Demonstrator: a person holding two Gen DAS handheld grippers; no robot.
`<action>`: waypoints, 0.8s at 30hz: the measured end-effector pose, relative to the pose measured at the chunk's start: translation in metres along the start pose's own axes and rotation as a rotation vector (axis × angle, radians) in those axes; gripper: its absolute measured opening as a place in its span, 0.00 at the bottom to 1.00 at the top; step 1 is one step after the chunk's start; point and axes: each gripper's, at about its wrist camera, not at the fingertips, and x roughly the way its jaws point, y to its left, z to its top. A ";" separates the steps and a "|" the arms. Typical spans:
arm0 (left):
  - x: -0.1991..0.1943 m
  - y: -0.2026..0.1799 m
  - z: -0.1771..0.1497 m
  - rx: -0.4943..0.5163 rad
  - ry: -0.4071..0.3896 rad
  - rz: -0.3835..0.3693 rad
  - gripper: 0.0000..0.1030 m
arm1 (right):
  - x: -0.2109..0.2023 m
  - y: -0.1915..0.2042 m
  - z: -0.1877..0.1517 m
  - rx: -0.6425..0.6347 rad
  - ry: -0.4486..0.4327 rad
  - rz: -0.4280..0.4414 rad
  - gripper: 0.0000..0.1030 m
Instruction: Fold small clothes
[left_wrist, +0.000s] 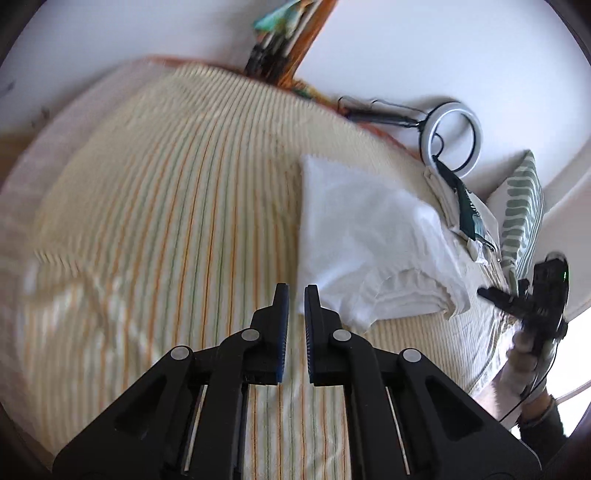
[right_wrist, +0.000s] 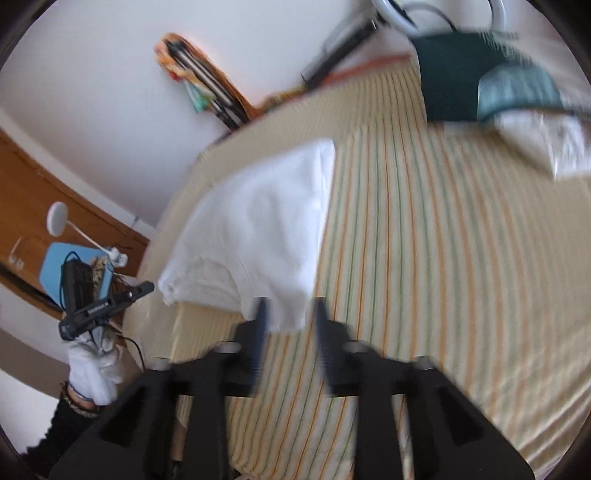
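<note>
A white cotton garment, folded into a thick rectangle (left_wrist: 364, 236), lies on the bed's cream sheet with orange and green stripes (left_wrist: 166, 206), close to the bed's near edge. Its layered fold faces the person, which suggests the folding of this piece is done or nearly so.

The left claw (left_wrist: 295, 295) hovers just beside the garment's near corner with a narrow gap between its blue-padded fingers (left_wrist: 282, 325); it holds nothing. I judge it is free because the fold needs no more pinning.

The right claw (right_wrist: 290, 314) stands wider apart, its fingers either side of the garment's loose corner; blur makes it unclear whether cloth lies between them, but they are not clamped on it. From the left wrist view the right claw is seen off the bed's edge, held in a white-gloved hand (left_wrist: 524, 365).

Farther up the bed a dark green and white cloth pile (right_wrist: 491, 92) waits, probably the next pieces, kept well apart from the folded one.
</note>
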 end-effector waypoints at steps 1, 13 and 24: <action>-0.002 -0.006 0.003 0.021 -0.010 0.002 0.05 | -0.001 -0.002 0.008 0.002 -0.018 0.016 0.44; 0.070 -0.148 0.020 0.292 0.035 -0.137 0.05 | 0.065 -0.045 0.089 0.117 -0.015 0.119 0.43; 0.146 -0.183 -0.010 0.422 0.145 -0.147 0.05 | 0.101 -0.067 0.091 0.177 0.088 0.209 0.29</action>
